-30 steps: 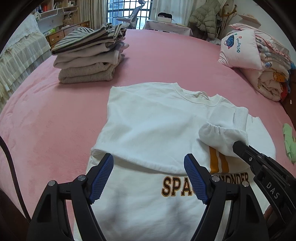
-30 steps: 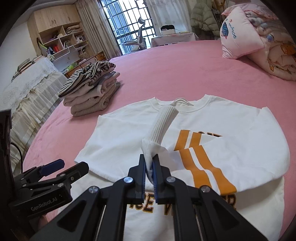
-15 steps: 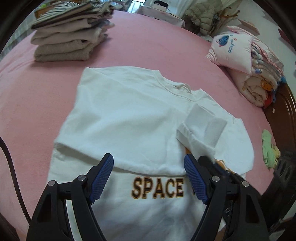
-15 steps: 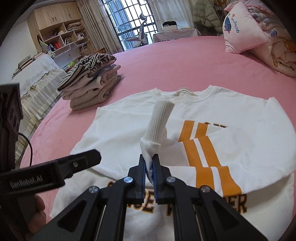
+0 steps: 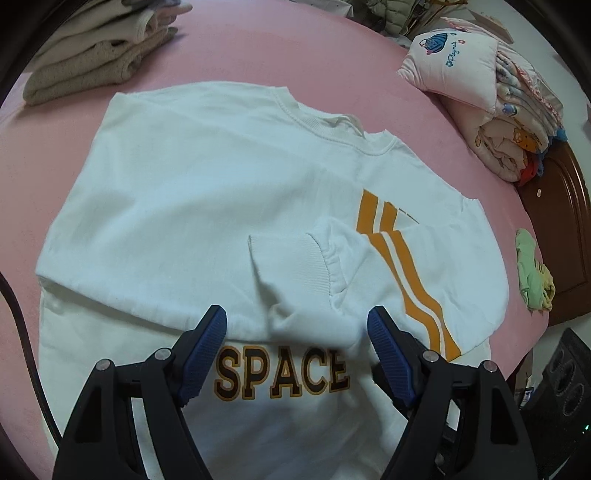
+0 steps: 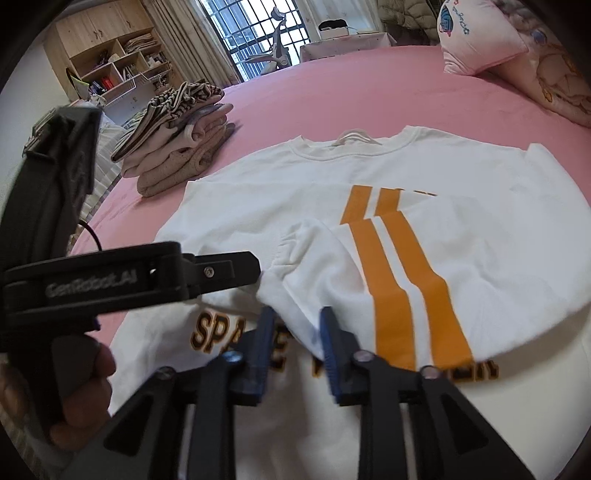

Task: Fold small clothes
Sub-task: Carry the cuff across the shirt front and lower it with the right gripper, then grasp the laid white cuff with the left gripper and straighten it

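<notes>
Sweatshirt (image 5: pixel 207 192), white with orange stripes and brown "SPACE" lettering, lies spread flat on the pink bedspread (image 5: pixel 280 48), neck away from the cameras. Its striped sleeve (image 6: pixel 399 280) is folded across the chest, the ribbed cuff (image 5: pixel 295 258) resting on the body. The right gripper (image 6: pixel 295 332) has just been opening: its blue pads stand partly apart with the sleeve fabric lying between them, no longer pinched. The left gripper (image 5: pixel 297 332) hovers low over the lettering with its jaws wide and nothing in them.

Beyond the garment a stack of folded clothes (image 6: pixel 177 147), beige with a striped piece on top, sits near the left shoulder. Pink pillows and bedding (image 5: pixel 480 85) are piled at the far right, a small green garment (image 5: pixel 532 269) lies by the dark wooden bed frame (image 5: pixel 565 236). Wooden shelves (image 6: pixel 110 62), curtains and a barred window (image 6: pixel 258 33) line the far wall.

The sweatshirt's hem is hidden behind both grippers, and the second word of the print is covered by the sleeve and blurred.
</notes>
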A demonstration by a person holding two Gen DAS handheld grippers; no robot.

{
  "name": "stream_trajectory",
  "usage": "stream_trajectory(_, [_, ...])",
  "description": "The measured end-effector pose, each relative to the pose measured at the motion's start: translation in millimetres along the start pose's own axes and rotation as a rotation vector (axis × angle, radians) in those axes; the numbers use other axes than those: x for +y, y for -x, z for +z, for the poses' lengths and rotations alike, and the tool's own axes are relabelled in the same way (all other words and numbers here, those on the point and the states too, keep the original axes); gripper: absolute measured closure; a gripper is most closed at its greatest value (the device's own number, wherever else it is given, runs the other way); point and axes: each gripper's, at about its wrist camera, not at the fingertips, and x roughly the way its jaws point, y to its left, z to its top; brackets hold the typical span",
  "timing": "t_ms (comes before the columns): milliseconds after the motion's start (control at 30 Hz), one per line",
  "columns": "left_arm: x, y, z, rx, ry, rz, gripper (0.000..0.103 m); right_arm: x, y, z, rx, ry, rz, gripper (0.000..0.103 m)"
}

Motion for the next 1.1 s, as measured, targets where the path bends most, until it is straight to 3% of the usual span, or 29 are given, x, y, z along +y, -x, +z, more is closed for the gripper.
stream_trajectory(367, [9.8, -8.3, 1.6, -0.002, 0.075, -0.073, 0.027, -19.2, 32.6, -22.0, -0.006, -0.008, -0.047, 0.063])
stream_trajectory(400, [9.4, -8.7, 1.8, 0.000, 0.075, -0.086, 0.033, -23.1, 35.1, -23.7, -0.007, -0.019, -0.052, 0.063])
stream_trajectory(433, [8.1, -9.3, 1.8, 0.007, 0.070, -0.101, 0.052, -27.6, 37.3, -25.1, -0.008, -0.032, -0.057, 0.063])
stream_trajectory(533, [3.8, -11.3, 1.5, 0.027, 0.052, -0.076, 0.080, -39.5, 41.6, -27.2, -0.008, -0.068, -0.068, 0.063])
stream_trajectory(700, [7.9, 4.6, 4.9, -0.001, 0.107, -0.114, 0.093, -54.0, 48.4, -25.4, -0.026, -0.106, -0.084, 0.063])
stream_trajectory(833, [-2.8, 29.2, 10.8, -0.080, 0.083, -0.101, 0.095, -66.2, 56.2, -22.3, -0.048, -0.129, -0.111, 0.063])
stream_trajectory(1000, [-9.6, 74.5, 19.6, -0.270, 0.073, -0.002, 0.097, -85.3, 68.8, -19.5, -0.089, -0.143, -0.198, 0.063])
stream_trajectory(1067, [-5.1, 89.2, 23.6, -0.327, 0.087, 0.008, 0.097, -96.5, 72.6, -18.4, -0.107, -0.144, -0.263, 0.060])
stream_trajectory(1100, [-2.4, 95.2, 25.4, -0.345, 0.092, 0.010, 0.097, -102.2, 74.1, -17.4, -0.115, -0.148, -0.296, 0.051])
